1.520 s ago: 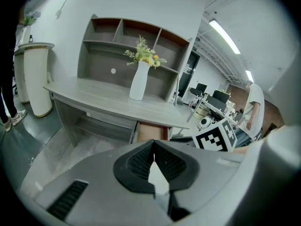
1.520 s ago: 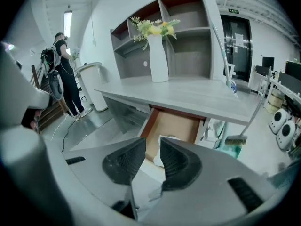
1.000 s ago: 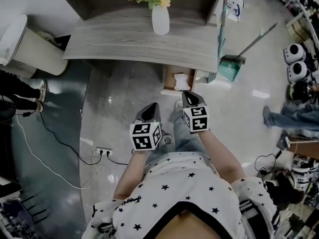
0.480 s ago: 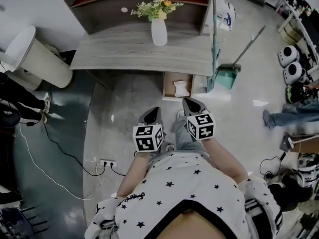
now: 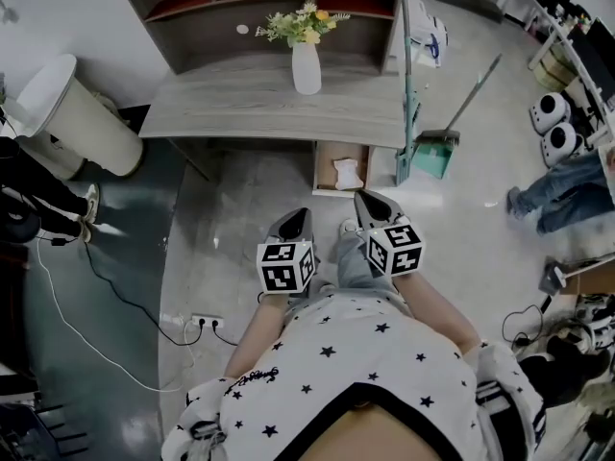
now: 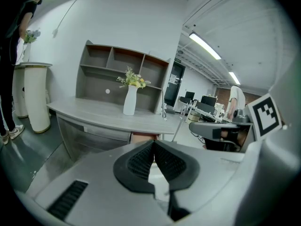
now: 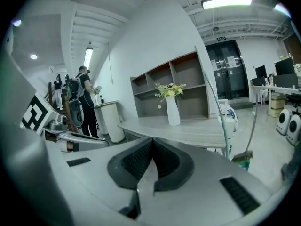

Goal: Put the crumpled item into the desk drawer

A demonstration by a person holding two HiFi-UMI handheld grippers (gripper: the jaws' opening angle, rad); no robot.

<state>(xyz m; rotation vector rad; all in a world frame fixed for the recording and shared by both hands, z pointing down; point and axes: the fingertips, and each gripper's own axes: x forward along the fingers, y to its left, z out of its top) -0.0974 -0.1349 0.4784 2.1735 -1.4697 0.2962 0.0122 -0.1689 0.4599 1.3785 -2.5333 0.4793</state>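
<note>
Grey desk, vase on top (drawer open); left gripper, right gripper both closed

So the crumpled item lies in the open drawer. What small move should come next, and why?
Probably bring the right gripper forward to the drawer front and push it closed: the crumpled item already lies inside, and both it and the left gripper are shut, empty.

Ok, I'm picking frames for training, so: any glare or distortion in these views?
Head view: glare on the glossy floor, otherwise sharp. Left gripper view and right gripper view: strong fisheye, dark corners; the ceiling lamp is blown out in the right one.
</note>
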